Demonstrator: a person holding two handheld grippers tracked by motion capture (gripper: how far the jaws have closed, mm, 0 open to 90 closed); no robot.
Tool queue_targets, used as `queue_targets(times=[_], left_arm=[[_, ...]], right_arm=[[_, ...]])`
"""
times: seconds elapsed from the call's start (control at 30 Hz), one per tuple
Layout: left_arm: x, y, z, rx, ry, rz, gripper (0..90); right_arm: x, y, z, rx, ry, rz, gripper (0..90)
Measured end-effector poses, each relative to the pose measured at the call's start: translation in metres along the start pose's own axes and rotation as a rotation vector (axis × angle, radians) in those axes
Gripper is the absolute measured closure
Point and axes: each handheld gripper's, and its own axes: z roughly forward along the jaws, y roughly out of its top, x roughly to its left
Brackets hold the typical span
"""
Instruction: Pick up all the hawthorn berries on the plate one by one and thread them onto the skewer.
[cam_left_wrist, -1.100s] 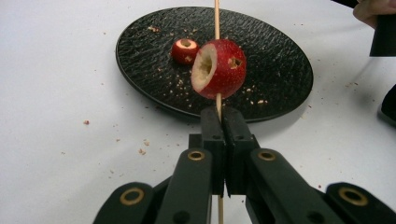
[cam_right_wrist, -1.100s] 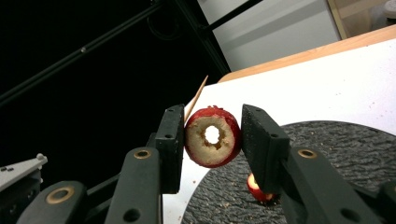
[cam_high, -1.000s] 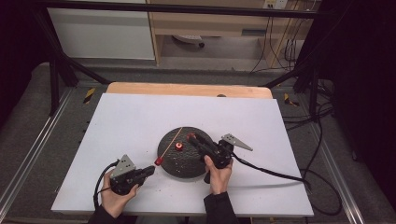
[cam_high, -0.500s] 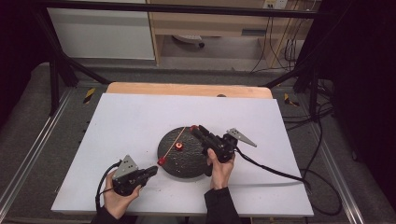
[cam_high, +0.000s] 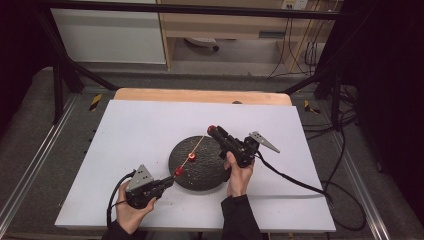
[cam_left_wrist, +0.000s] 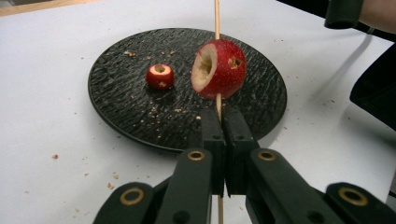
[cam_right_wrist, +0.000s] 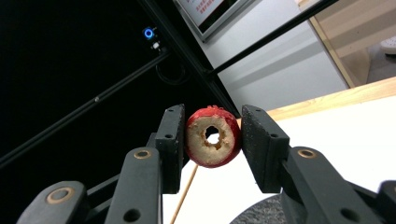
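Note:
My left gripper (cam_high: 171, 177) (cam_left_wrist: 223, 116) is shut on a thin wooden skewer (cam_left_wrist: 216, 18) near its lower end. A cut red fruit piece (cam_left_wrist: 218, 69) (cam_high: 178, 171) is threaded on the skewer just above the jaws. The skewer (cam_high: 199, 144) slants up over the round black plate (cam_high: 210, 170). A smaller red piece (cam_left_wrist: 159, 76) (cam_high: 191, 156) lies on the plate (cam_left_wrist: 116, 107). My right gripper (cam_high: 212, 130) (cam_right_wrist: 213, 135) is raised past the plate's far edge, near the skewer's upper tip. It is shut on a cored red fruit ring (cam_right_wrist: 213, 136) (cam_high: 211, 129).
The white tabletop (cam_high: 130, 130) has a wooden strip (cam_high: 200, 95) along its far edge. Crumbs are scattered on the plate and on the table around it. A black cable (cam_high: 295, 180) trails from the right gripper across the table's right side.
The right gripper has lifted off the plate and moved away and up with the red ring. The left gripper has shifted slightly right, still holding the skewer.

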Motion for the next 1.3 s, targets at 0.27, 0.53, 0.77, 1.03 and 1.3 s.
queue_targets(times=[0.27, 0.53, 0.77, 1.03, 1.3], left_arm=[[-0.004, 0.001, 0.002, -0.002, -0.013, 0.006, 88.2], [-0.005, 0.001, 0.002, -0.006, -0.015, 0.009, 88.1], [-0.006, 0.002, 0.004, -0.004, -0.019, 0.016, 88.1], [-0.007, 0.003, 0.005, -0.013, -0.017, 0.016, 88.2], [-0.013, 0.006, 0.009, -0.036, 0.001, 0.001, 88.2]], right_arm=[[-0.001, 0.002, 0.001, -0.023, -0.001, 0.008, 61.5], [-0.002, 0.0, 0.002, -0.035, -0.005, 0.003, 61.5], [0.0, 0.0, 0.001, -0.034, 0.003, 0.012, 61.5], [0.001, -0.001, 0.0, -0.034, 0.012, 0.019, 61.5], [0.001, -0.004, 0.001, -0.043, 0.02, 0.033, 61.5]])
